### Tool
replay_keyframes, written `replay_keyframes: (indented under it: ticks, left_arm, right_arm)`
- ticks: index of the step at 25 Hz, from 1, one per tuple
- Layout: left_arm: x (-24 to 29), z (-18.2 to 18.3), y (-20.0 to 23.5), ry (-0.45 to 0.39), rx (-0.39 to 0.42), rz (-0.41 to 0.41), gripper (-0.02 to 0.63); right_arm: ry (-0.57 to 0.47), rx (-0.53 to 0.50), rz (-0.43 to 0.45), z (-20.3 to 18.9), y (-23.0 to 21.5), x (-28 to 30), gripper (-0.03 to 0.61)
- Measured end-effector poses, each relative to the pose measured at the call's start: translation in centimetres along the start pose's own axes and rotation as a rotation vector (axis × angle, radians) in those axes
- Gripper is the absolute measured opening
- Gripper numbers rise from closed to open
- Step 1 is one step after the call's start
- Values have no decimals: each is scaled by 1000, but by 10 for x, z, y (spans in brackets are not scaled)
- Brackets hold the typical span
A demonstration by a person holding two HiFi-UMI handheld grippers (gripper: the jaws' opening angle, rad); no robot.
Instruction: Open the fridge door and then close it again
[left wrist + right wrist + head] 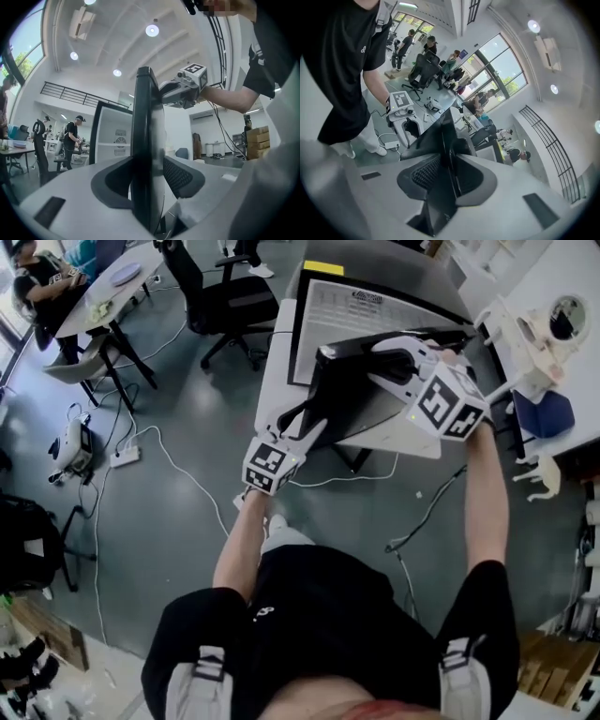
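Observation:
The small white fridge (375, 310) stands in front of me with its dark door (342, 395) swung out toward me. My left gripper (314, 423) clamps the door's side edge, pointing level. In the left gripper view the door edge (145, 117) runs upright between the left gripper's (149, 187) pads, which press on it. My right gripper (380, 345) reaches down onto the door's top edge. The right gripper view shows the door (436, 136) caught between the right gripper's (447, 173) pads, with the left gripper (401, 105) lower down.
Black office chairs (220, 292) stand behind the fridge to the left. A table (103, 287) with a seated person is at the far left. Cables (178, 465) and a power strip (125, 457) lie on the grey floor. White equipment (539, 324) crowds the right side.

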State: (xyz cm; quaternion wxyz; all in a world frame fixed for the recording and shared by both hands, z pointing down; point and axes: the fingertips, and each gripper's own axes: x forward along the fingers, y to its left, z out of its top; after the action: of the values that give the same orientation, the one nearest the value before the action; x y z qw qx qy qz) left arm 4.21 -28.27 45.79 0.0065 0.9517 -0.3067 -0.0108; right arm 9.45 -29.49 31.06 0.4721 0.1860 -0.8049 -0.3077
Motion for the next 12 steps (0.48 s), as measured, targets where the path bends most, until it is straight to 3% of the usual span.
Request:
replay_keyframes:
  ticks: [12]
  left_arm:
    - [-18,0,-175,50,41,38,189]
  right_arm:
    - [18,-139,-58,-28,89,-109,100]
